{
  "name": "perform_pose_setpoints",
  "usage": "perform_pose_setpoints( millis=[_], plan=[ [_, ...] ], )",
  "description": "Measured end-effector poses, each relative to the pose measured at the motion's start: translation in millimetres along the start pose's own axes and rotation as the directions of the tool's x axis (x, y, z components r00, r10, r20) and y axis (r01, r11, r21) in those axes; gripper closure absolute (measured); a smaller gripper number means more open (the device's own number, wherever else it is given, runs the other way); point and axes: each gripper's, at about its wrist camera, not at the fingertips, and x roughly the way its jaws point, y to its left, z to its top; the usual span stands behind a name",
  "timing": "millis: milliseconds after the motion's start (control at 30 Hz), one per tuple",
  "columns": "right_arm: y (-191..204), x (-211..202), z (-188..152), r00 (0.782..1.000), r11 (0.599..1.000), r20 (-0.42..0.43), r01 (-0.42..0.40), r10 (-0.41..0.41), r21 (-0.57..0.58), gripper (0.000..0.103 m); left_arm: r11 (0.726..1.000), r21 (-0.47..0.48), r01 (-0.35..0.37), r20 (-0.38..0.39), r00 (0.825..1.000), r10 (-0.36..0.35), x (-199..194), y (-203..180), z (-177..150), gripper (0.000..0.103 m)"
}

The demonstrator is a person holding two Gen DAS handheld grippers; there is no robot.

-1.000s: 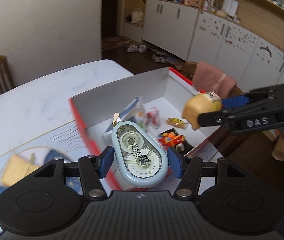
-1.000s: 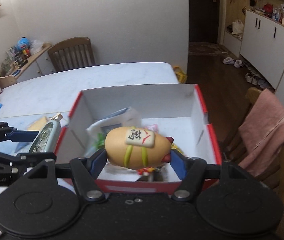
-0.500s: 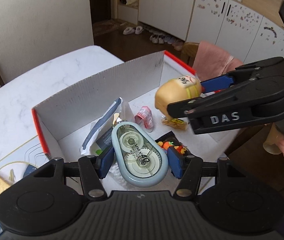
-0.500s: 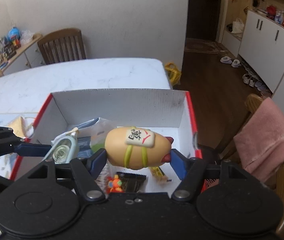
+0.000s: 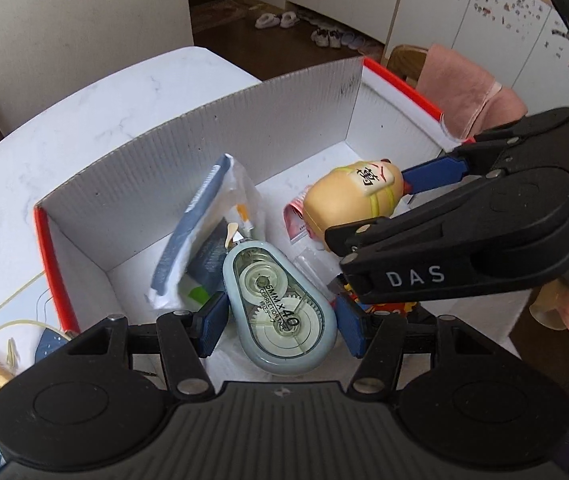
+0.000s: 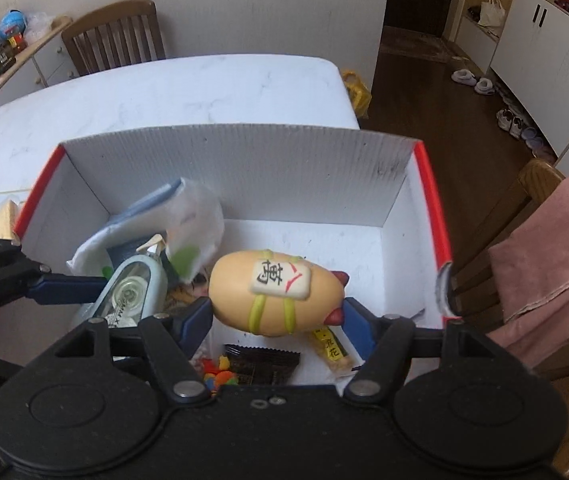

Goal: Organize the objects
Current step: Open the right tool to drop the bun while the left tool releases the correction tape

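Note:
A white box with red rims (image 5: 204,152) (image 6: 244,172) stands on the marble table. My left gripper (image 5: 280,326) is shut on a pale blue correction tape dispenser (image 5: 280,304), held low inside the box's near left part. My right gripper (image 6: 276,318) is shut on a tan egg-shaped toy (image 6: 272,292) that carries a white mahjong tile and yellow bands. It hangs over the box's middle, just right of the dispenser (image 6: 132,292). In the left wrist view the toy (image 5: 352,196) sits between the right gripper's fingers (image 5: 432,172).
Inside the box lie a white pouch with a blue edge (image 5: 204,216), a dark snack packet (image 6: 260,364) and a yellow packet (image 6: 330,348). A chair with a pink towel (image 6: 544,248) stands right of the box. A wooden chair (image 6: 116,36) is behind the table (image 6: 164,92).
Both grippers have come forward and down over the box with their objects still held. The box now fills the middle of both views, and the two grippers are closer together.

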Motion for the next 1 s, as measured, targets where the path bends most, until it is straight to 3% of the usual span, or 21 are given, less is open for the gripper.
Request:
perform_pose_setpoints(
  millis=[267,533,767,867,1000],
  plan=[
    [0.3,13.8,7.2,0.999,1.000,-0.026,0.019,-0.018,0.009,0.033,1.000,0.029,-0.007,-0.064,0.998,0.009,19.9,0.6,3.5,0.045],
    [-0.3,-1.4,7.4,1.000,1.000,0.013,0.010,-0.009,-0.022,0.029,1.000,-0.011,0.018,-0.092,0.996,-0.019,25.7,8.1,3.5,0.045],
    [-4.2,-12.4,4.3,1.000,1.000,0.026,-0.016,0.016,-0.007,0.027,1.000,-0.024,0.019,-0.079,0.997,-0.020,27.9,5.7,4.7,0.044],
    [-5.9,-16.3,2.5,0.999,1.000,0.034,-0.028,0.028,0.004,0.027,0.999,-0.041,0.031,-0.059,0.998,-0.033,26.1,6.5,4.5,0.037],
    [-7.3,-25.5,-2.4,0.998,0.999,0.049,-0.044,0.044,0.009,0.025,0.996,-0.073,0.049,-0.039,0.998,-0.052,16.1,10.1,2.1,0.036]
  ],
)
